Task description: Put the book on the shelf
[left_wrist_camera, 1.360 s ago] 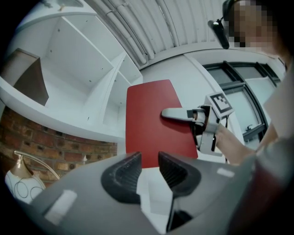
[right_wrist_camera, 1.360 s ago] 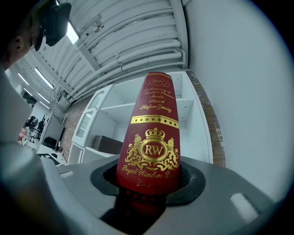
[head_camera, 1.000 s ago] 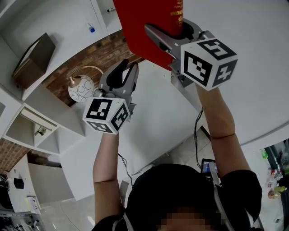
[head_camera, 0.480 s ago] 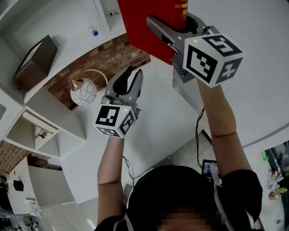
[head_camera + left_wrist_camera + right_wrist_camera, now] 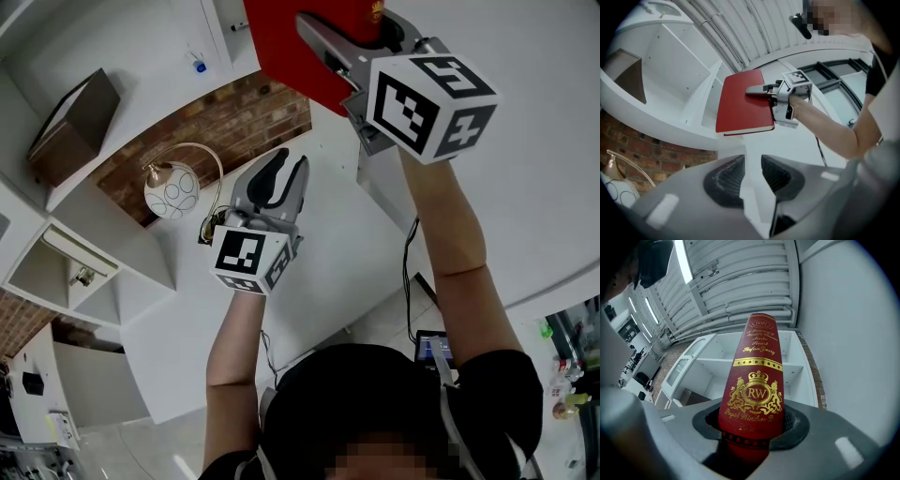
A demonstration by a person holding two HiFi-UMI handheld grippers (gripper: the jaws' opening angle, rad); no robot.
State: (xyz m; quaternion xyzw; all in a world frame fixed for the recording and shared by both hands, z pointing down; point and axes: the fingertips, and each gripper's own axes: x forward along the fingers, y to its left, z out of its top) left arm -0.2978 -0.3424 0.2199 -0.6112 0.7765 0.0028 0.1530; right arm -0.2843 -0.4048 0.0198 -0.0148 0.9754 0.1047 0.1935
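Your right tool is clenched on the book, with its dark ribbed pads pressing on both covers at the lower end of the spine. The book is up in the air in front of the white shelf and rests on none of its boards. In the left gripper view it lies nearly flat and overlaps an upright divider; you cannot tell whether it touches that divider.

Its cover is a smooth deep red. The spine is stamped in gold with a crowned crest and the letters RW between two lions. A thin pale strip of page edges shows along one side.

Your left tool sits lower in the head view, released, with its two black grooved pads apart and only air between them.

The shelf is built of flat white boards that form boxy bays. One bay holds a brown box, leaning at a tilt. Beside the shelf, against a rough red brick wall, is a lamp with a round white globe and a thin brass-coloured hoop.
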